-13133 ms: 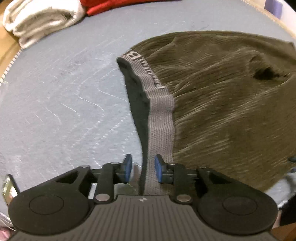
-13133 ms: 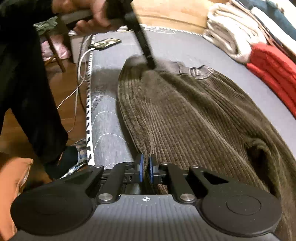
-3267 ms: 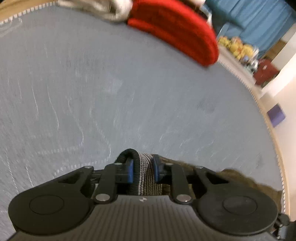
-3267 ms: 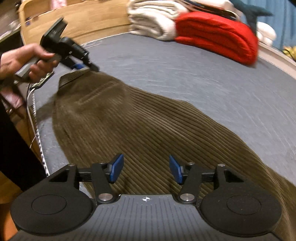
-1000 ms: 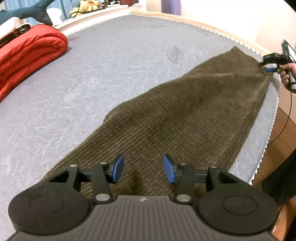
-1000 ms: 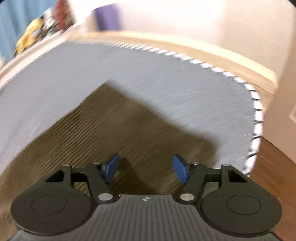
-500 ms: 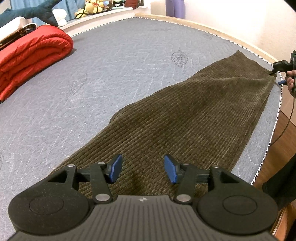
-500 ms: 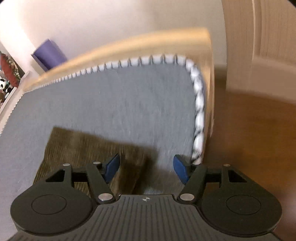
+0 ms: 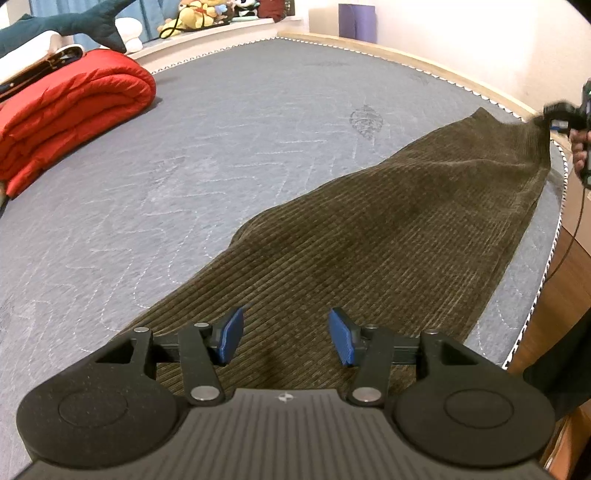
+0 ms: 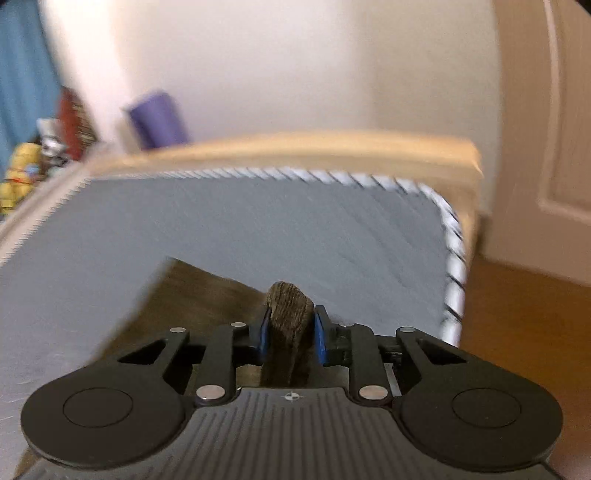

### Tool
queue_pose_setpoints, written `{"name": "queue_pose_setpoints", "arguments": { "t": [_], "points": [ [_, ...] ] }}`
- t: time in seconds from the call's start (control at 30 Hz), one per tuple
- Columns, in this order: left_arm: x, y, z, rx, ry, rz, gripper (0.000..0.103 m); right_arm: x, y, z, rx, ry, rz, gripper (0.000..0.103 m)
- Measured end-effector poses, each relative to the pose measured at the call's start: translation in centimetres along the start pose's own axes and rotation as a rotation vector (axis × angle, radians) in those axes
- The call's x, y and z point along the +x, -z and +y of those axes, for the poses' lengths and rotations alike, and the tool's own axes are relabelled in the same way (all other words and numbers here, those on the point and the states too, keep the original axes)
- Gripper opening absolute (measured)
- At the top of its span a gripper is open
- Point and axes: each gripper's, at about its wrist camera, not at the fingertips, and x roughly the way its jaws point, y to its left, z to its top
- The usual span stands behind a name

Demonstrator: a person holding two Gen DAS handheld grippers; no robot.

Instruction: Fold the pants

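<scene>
Now right gripper (image 10: 289,334) clamped on pants (image 10: 288,317) hem.

Grey quilted mattress (image 9: 229,122) in light wooden bed frame (image 10: 332,147), white-stitched edge. Cream wall (image 10: 295,55) behind. Wooden floor (image 10: 535,332) at right, pale panelled door (image 10: 554,129). Blue curtain (image 10: 22,74) far left. Purple roll (image 9: 357,17) against wall. Folded red blanket (image 9: 66,110), plush toys (image 9: 199,11) on ledge.

Grey quilted mattress (image 9: 229,122), folded red blanket (image 9: 70,110) at its far-left edge, purple roll (image 9: 356,18) by the wall.
</scene>
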Motion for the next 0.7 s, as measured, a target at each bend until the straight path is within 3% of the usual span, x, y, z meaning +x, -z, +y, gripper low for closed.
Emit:
{"name": "queue_pose_setpoints", "arguments": {
  "t": [0.17, 0.33, 0.43, 0.5, 0.57, 0.63, 0.7],
  "points": [
    [0.0, 0.1, 0.5, -0.025, -0.008, 0.0, 0.057, -7.7, 2.1, 8.3, -0.21, -0.323, -0.118, 0.023],
    [0.3, 0.6, 1.0, -0.048, -0.028, 0.014, 0.057, -17.2, 9.6, 16.6, -0.534, -0.733, -0.137, 0.023],
    [0.5, 0.9, 1.7, -0.063, -0.036, 0.029, 0.057, -21.4, 15.9, 19.7, -0.764, -0.98, -0.031, 0.023],
    [0.6, 1.1, 2.0, -0.069, -0.041, 0.037, 0.057, -23.0, 20.9, 21.3, -0.96, -1.114, 0.143, 0.028],
    [0.6, 1.2, 2.3, -0.077, -0.042, 0.038, 0.057, -23.9, 24.8, 21.9, -1.119, -1.19, 0.311, 0.03],
    [0.4, 1.1, 2.6, -0.089, -0.034, 0.034, 0.058, -25.3, 26.7, 21.7, -1.215, -1.253, 0.358, 0.039],
    [0.3, 1.1, 2.7, -0.103, -0.023, 0.028, 0.059, -26.3, 26.7, 21.3, -1.251, -1.297, 0.331, 0.058]
  ]
}}
